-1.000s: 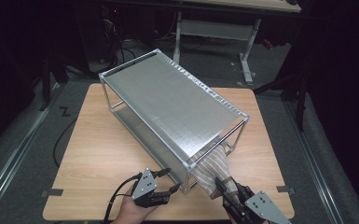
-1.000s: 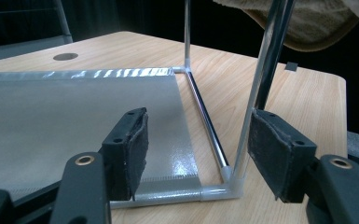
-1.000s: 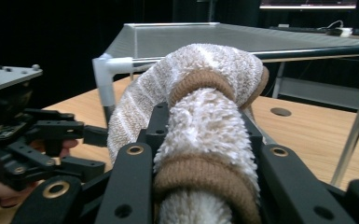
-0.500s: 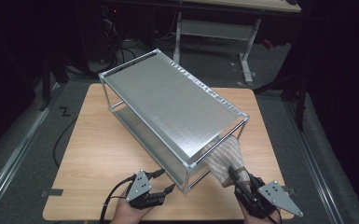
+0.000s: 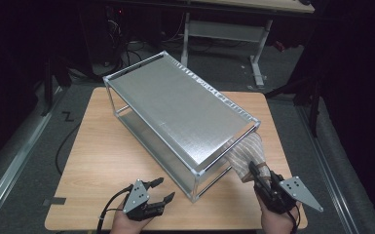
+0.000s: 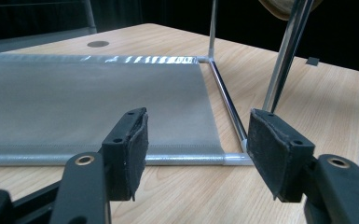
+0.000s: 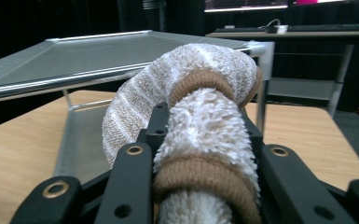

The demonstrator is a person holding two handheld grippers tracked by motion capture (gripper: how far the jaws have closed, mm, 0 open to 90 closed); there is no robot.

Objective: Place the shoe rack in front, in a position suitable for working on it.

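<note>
While the right gripper [image 5: 254, 171] pinches a rolled fuzzy sock [image 7: 205, 140] beside the metal rack's [image 5: 175, 105] near corner and the left gripper [image 5: 161, 189] rests spread on the table [image 5: 92, 161], the sock could snag on that corner post.

In the right gripper view the fuzzy sock [image 7: 205, 140] runs off the bottom edge, and the right gripper's [image 7: 204, 135] pads are buried in its pile. In the high view the sock's [image 5: 246, 153] upper part is tucked behind the metal shelf frame's [image 5: 175, 105] corner post. The left gripper view cuts the frame's [image 6: 279, 56] posts at the top edge. Both hands [image 5: 126, 223] leave the high view's bottom edge.
</note>
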